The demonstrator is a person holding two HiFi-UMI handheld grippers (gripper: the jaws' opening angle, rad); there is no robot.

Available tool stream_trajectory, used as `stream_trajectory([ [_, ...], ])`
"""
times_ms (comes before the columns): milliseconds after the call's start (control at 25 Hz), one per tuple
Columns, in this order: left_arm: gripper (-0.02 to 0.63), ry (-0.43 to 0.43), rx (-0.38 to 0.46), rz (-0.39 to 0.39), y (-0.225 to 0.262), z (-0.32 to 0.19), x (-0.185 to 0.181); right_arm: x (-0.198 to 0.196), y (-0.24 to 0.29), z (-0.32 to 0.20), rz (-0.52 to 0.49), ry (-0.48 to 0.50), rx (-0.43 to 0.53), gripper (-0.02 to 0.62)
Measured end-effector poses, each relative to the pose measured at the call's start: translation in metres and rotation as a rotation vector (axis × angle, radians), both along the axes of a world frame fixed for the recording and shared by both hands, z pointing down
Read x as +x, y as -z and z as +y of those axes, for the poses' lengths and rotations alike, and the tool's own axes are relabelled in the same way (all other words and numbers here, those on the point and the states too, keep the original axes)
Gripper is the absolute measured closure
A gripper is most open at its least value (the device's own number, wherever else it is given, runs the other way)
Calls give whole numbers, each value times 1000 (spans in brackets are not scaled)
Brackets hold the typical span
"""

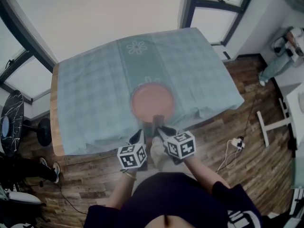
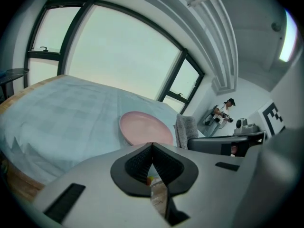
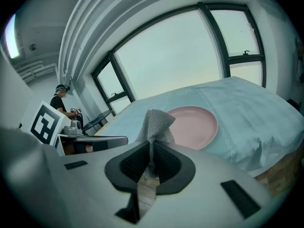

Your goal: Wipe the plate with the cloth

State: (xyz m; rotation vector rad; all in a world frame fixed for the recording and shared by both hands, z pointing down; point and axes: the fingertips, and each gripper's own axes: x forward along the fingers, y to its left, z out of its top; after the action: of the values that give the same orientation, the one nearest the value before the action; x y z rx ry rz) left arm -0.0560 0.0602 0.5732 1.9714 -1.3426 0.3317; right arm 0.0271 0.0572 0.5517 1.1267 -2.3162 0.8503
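1. The left gripper (image 2: 152, 145) is hovering before the counter's (image 1: 53, 113) near edge; its jaws are pressing together with nothing between them.
2. The pink plate (image 1: 152, 101) is lying flat on the pale blue tablecloth (image 1: 95, 84), close to the near edge and midway along it; it is sitting just ahead of both grippers.
3. The right gripper (image 3: 151, 145) is hanging just beside the left one; its jaws are pinching the grey cloth (image 3: 156, 121), which is sticking up past their tips by the plate's near rim.
4. A person (image 1: 284, 51) is showing at the far right, well apart from the counter.
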Motion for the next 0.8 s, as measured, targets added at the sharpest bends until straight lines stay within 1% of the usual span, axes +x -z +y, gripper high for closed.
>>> stream_trajectory([
  [200, 592, -22, 33, 8, 19, 26, 9, -1, 12, 22, -23, 6, 28, 563],
  [440, 592, -42, 70, 8, 39, 48, 9, -6, 25, 45, -23, 24, 59, 563],
  [640, 592, -51, 82, 3, 48, 64, 6, -12, 34, 65, -32, 45, 72, 563],
  [800, 592, -61, 76, 2, 46, 77, 3, -17, 36, 78, -33, 50, 81, 563],
])
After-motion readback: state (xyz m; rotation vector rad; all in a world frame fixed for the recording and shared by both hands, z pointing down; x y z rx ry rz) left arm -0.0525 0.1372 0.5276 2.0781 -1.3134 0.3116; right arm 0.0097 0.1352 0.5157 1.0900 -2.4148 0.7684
